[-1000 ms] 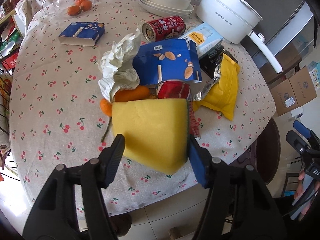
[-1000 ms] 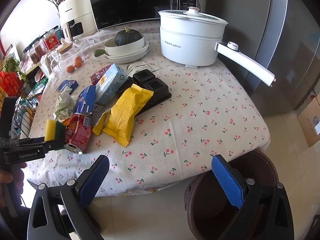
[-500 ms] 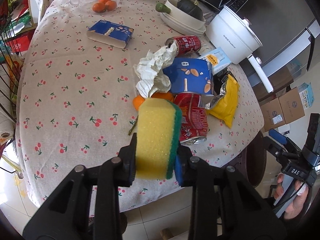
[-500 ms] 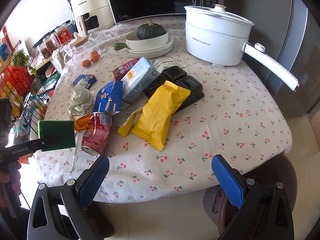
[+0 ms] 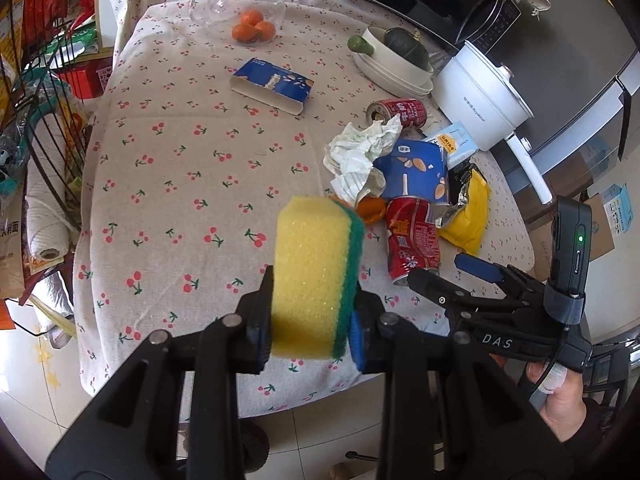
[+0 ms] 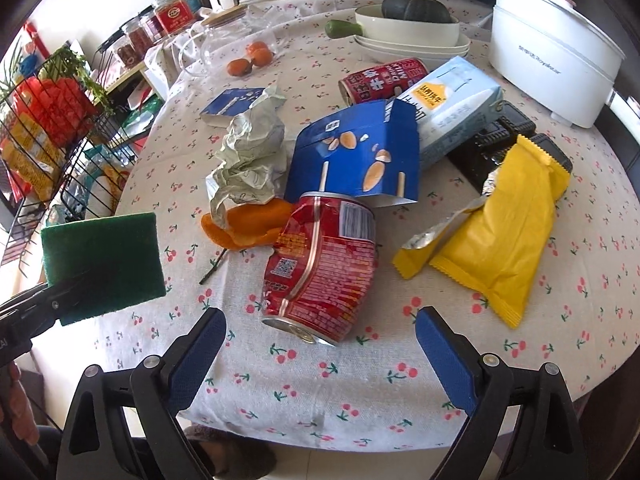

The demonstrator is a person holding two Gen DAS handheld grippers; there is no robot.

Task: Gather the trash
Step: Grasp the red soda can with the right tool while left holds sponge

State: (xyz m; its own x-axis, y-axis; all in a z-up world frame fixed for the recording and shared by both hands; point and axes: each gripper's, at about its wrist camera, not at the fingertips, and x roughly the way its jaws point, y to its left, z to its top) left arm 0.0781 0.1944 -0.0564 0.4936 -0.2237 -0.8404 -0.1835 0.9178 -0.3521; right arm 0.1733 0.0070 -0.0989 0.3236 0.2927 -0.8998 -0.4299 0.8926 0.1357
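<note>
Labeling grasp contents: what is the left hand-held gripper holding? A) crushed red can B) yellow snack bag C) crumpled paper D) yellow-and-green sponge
D: the left hand-held gripper is clamped on the yellow-and-green sponge, lifted off the table, while the crushed red can lies on the tablecloth.
</note>
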